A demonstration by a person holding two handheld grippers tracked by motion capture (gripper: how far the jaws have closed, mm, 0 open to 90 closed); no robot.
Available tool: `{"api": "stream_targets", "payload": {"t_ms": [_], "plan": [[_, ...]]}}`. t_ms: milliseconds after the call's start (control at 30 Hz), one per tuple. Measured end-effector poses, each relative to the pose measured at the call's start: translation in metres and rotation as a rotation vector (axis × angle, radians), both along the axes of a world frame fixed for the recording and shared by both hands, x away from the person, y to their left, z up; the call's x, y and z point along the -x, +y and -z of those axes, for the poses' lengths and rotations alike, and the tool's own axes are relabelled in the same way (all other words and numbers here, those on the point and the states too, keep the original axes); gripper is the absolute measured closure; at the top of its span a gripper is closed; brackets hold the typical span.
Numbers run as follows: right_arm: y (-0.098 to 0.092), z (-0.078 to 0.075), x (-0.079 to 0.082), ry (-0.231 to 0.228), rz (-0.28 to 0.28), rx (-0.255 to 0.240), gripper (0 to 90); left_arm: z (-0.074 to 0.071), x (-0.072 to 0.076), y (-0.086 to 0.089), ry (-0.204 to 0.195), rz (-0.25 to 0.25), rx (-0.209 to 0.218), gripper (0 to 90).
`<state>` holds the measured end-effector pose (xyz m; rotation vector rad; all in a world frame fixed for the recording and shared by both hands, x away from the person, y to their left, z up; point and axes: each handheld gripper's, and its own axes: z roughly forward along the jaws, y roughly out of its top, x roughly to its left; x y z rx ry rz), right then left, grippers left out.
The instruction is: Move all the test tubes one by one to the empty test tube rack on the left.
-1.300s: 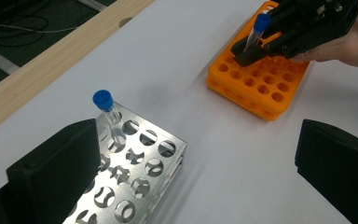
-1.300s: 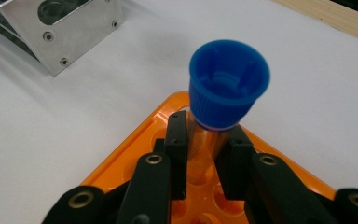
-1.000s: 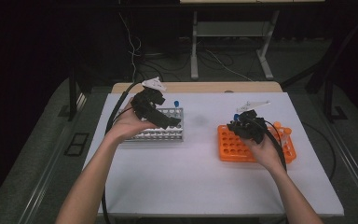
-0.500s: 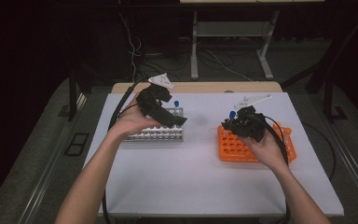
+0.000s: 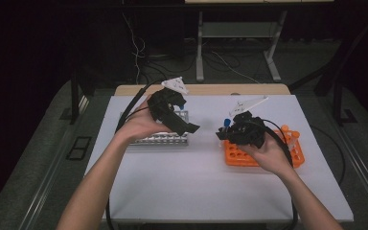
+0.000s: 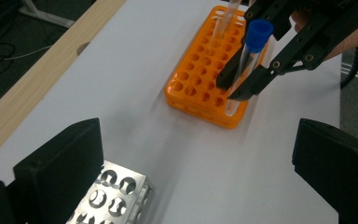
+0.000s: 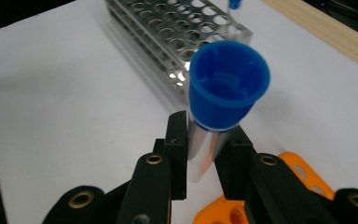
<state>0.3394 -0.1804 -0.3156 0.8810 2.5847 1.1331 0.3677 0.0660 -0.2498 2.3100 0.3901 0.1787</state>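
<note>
Flanking tube [image 7: 214, 121] (jaws clamped): orange rack [image 5: 287, 158], metal rack [image 5: 160, 139].

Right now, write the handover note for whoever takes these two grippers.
Right gripper: shut on a clear plastic tube with a blue cap, held upright over the near edge of the orange plastic tube rack.
Left gripper: open, holding nothing, above the silver metal tube rack.
Done: tube gripped, its bottom end level with the orange rack's top.
Left: probably carry it across and seat it in the metal rack, which already holds another blue-capped tube.
</note>
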Motion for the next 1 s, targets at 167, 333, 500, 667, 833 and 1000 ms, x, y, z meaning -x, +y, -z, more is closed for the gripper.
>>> {"api": "stream_targets", "payload": {"t_ms": [167,333,500,667,833,1000], "plan": [[0.010,-0.002,0.004,0.007,-0.065,0.008,75.7,-0.002,0.005,-0.008,-0.005,0.040,-0.015,2.5],[0.021,0.000,0.010,0.023,-0.136,0.022,75.7,0.000,0.010,-0.015,0.002,0.087,-0.037,5.6],[0.031,0.002,0.013,0.037,-0.188,0.031,75.7,0.004,0.015,-0.022,-0.007,0.143,-0.072,12.1],[0.038,0.003,0.016,0.053,-0.221,0.034,75.7,0.007,0.018,-0.024,-0.001,0.202,-0.093,23.7],[0.044,0.005,0.019,0.063,-0.246,0.042,75.7,0.008,0.019,-0.026,0.033,0.259,-0.092,38.8],[0.051,0.007,0.021,0.068,-0.265,0.044,75.7,0.013,0.016,-0.029,0.078,0.305,-0.110,50.3]]}}
